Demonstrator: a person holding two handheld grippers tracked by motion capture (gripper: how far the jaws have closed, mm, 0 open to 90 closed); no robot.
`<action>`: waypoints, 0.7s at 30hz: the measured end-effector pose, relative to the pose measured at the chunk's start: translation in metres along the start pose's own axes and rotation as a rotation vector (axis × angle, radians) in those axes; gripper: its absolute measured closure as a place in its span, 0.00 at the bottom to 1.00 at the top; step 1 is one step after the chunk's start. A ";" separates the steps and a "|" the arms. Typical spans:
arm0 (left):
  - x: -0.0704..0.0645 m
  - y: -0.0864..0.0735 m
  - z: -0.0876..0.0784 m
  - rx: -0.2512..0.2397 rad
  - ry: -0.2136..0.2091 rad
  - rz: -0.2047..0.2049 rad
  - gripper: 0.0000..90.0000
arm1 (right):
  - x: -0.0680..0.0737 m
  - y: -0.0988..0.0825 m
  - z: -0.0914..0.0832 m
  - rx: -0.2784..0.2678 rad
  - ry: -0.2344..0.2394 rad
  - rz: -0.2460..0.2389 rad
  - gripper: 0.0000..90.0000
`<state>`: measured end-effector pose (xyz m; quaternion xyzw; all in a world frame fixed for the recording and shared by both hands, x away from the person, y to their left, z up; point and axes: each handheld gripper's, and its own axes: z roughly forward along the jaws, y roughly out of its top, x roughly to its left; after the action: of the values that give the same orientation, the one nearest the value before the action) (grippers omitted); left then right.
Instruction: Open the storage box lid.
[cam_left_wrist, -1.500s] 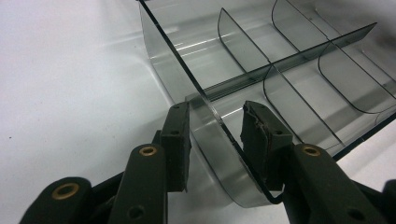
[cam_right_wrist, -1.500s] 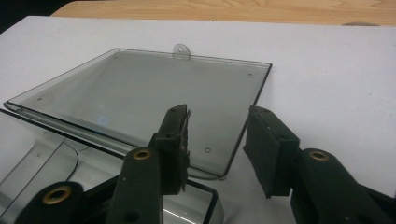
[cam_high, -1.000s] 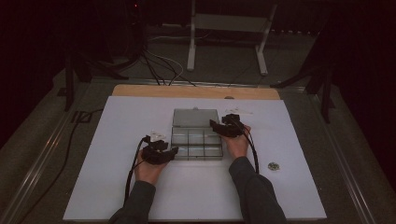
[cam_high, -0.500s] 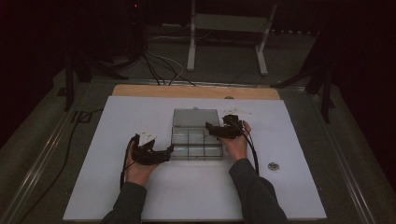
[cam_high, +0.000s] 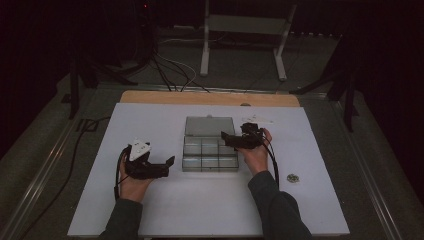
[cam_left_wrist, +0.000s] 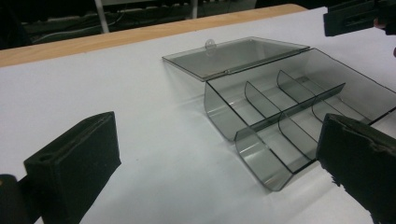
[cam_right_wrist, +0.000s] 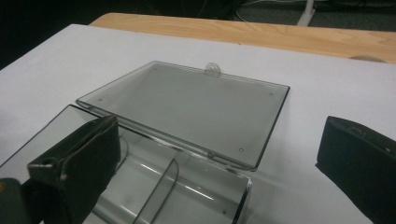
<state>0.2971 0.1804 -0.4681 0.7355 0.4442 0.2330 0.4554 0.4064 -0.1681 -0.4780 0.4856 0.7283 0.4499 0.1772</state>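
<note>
Smoke-grey clear plastic compartment box (cam_high: 210, 154) lies near the middle of the white table sheet (cam_high: 165, 210), its flat hinged lid (cam_high: 209, 126) thrown fully back and resting on the sheet on the far side (a small round tab sticks up at the lid's far edge). Thin dividers split the tray into two rows of three cells, and those in view look bare. Left gripper (cam_high: 169, 166) hovers just beside the box's left edge, clear of it; its jaws have just been opening and now stand wide with nothing between them. Right gripper (cam_high: 227, 140) hangs over the box's right far corner by the hinge, its jaws likewise freshly spread wide and gripping nothing. A small round metallic thing (cam_high: 292, 177) lies on the sheet well to the right of the box, beyond the right forearm. A light wooden strip (cam_high: 165, 97) borders the sheet's far edge, and behind it cables (cam_high: 170, 70) and a pale metal stand (cam_high: 245, 25) sit on the floor.
</note>
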 end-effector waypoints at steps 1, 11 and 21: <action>0.002 -0.004 -0.006 -0.023 0.004 -0.005 0.01 | 0.000 0.001 -0.002 -0.003 0.000 -0.005 0.00; 0.012 -0.016 -0.023 -0.043 0.015 0.012 0.01 | -0.001 0.002 -0.019 -0.020 0.018 -0.029 0.00; 0.019 -0.019 -0.033 -0.070 0.048 0.002 0.01 | -0.001 0.002 -0.031 -0.029 0.020 -0.032 0.00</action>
<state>0.2734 0.2159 -0.4705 0.7136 0.4458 0.2663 0.4701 0.3862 -0.1833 -0.4604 0.4670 0.7310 0.4623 0.1840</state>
